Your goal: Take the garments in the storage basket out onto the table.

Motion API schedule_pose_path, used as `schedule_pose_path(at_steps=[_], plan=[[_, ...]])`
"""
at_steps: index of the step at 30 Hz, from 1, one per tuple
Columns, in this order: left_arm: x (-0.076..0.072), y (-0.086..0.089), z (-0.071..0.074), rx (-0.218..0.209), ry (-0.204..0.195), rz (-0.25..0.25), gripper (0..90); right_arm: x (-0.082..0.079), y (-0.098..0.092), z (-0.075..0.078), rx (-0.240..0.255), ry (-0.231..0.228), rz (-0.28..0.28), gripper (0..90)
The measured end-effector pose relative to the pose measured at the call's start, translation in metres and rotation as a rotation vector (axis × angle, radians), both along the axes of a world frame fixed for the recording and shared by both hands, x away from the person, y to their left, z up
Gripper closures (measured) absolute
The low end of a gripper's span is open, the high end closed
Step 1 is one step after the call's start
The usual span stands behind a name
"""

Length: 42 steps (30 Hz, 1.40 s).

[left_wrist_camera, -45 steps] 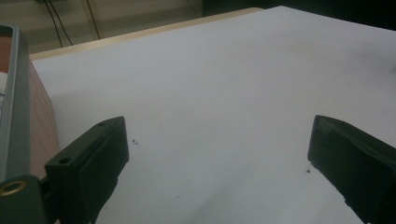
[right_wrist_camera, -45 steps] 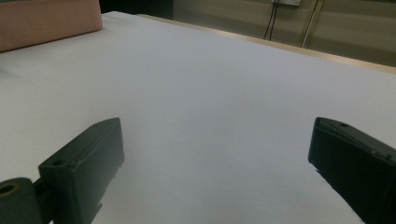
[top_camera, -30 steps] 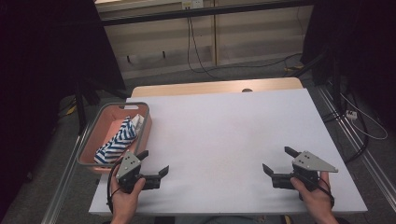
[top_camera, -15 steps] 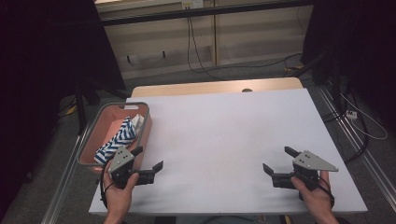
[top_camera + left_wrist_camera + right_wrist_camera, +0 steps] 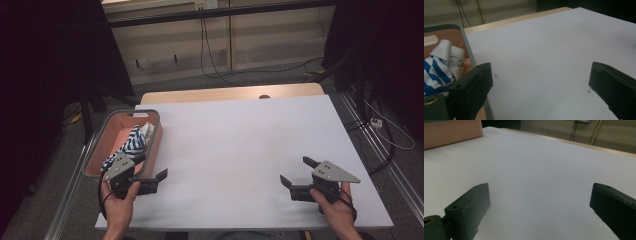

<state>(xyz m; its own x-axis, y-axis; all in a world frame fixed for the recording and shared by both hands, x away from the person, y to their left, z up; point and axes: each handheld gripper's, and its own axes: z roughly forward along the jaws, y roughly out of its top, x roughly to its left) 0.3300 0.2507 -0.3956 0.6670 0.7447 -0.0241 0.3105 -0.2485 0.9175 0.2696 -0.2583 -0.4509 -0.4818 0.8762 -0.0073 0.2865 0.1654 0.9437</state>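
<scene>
A pink bin (image 5: 150, 150) with a grey rim stands at the table's left edge. Inside it lies a blue-and-white striped cloth (image 5: 128, 144) with a white piece (image 5: 447, 51) beside it. My left gripper (image 5: 150, 166) is open at the bin's near corner, one jaw over the rim and one over the table. In the left gripper view the bin (image 5: 469, 50) and striped cloth (image 5: 435, 72) sit at the left. Near the front right of the table my right gripper (image 5: 296, 172) is open and holds nothing. The bin's pink wall (image 5: 451, 132) shows far off in the right gripper view.
A white sheet (image 5: 240, 145) covers the table, with a strip of bare wood (image 5: 230, 94) along the far edge. Cables (image 5: 210, 50) hang down the wall behind. Metal rails (image 5: 375, 145) run along the table's right side.
My left gripper has moved left and a little away from me, up to the bin's near corner. The right gripper has not moved.
</scene>
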Motion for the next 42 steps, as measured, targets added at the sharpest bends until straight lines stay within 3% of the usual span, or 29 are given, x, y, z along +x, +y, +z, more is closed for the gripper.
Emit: schedule_pose_path(at_steps=[5, 12, 16, 18, 23, 32, 37, 42], plan=[[0.006, 0.005, 0.006, 0.007, 0.024, 0.011, 4.9, 0.0, 0.0, 0.0, 0.0, 0.0, 0.002, 2.5], [0.012, 0.01, 0.015, 0.024, 0.026, 0.006, 5.0, 0.0, 0.0, 0.0, 0.0, 0.002, 0.003, 2.3], [0.017, 0.016, 0.021, 0.033, 0.021, 0.033, 5.0, 0.0, 0.0, 0.0, -0.001, 0.003, 0.004, 2.3], [0.023, 0.023, 0.024, 0.013, 0.035, 0.046, 5.2, 0.0, 0.001, 0.0, -0.003, 0.001, 0.009, 2.3], [0.031, 0.031, 0.029, 0.026, 0.045, 0.062, 5.3, -0.001, 0.002, 0.0, -0.01, 0.0, 0.019, 2.3], [0.049, 0.044, 0.031, 0.06, 0.071, 0.104, 6.9, 0.0, 0.002, 0.0, -0.002, 0.004, 0.015, 2.3], [0.058, 0.046, 0.03, 0.106, 0.09, 0.117, 6.3, 0.0, 0.002, 0.0, -0.003, 0.0, 0.02, 2.3], [0.067, 0.05, 0.028, 0.107, 0.11, 0.137, 7.1, 0.001, 0.003, 0.0, -0.002, 0.003, 0.026, 2.3]])
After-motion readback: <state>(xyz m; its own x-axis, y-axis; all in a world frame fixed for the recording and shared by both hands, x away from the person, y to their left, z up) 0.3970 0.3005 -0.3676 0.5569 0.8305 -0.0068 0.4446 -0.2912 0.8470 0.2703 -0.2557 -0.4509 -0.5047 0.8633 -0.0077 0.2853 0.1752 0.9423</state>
